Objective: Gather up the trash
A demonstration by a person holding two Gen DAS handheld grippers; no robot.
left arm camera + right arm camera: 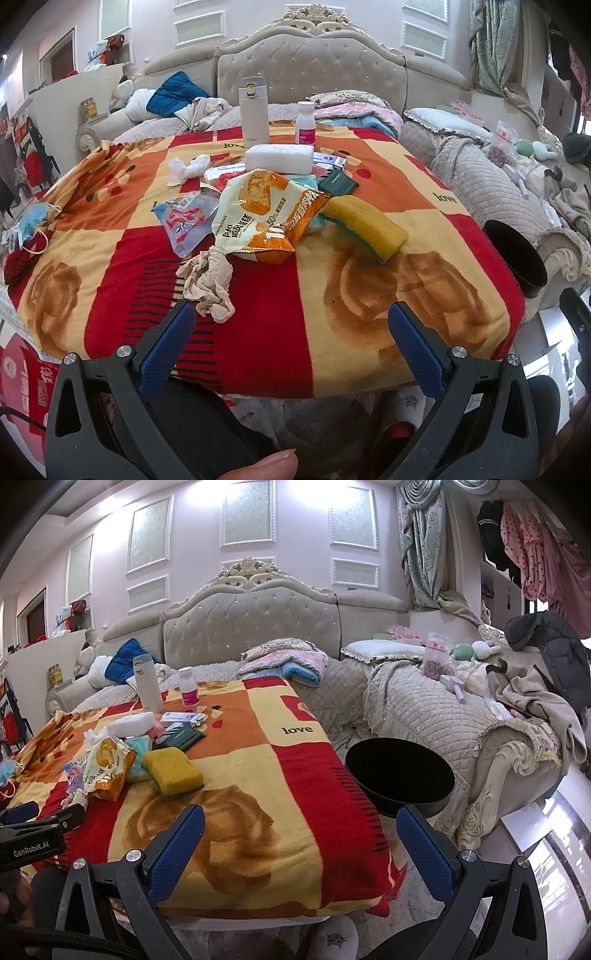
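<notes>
While both tools gape empty over blanket (258,295) near edge, black bin (400,775) sits beside.

Glossy plastic snack bag (258,214) and crumpled paper tissue (207,282) on fuzzy cloth blanket (369,295).

Both wrist views look from the blanket's (110,258) near edge toward the headboard (251,627). The right sits further right, with the black bin (400,775) at centre right; both share the clutter
</notes>
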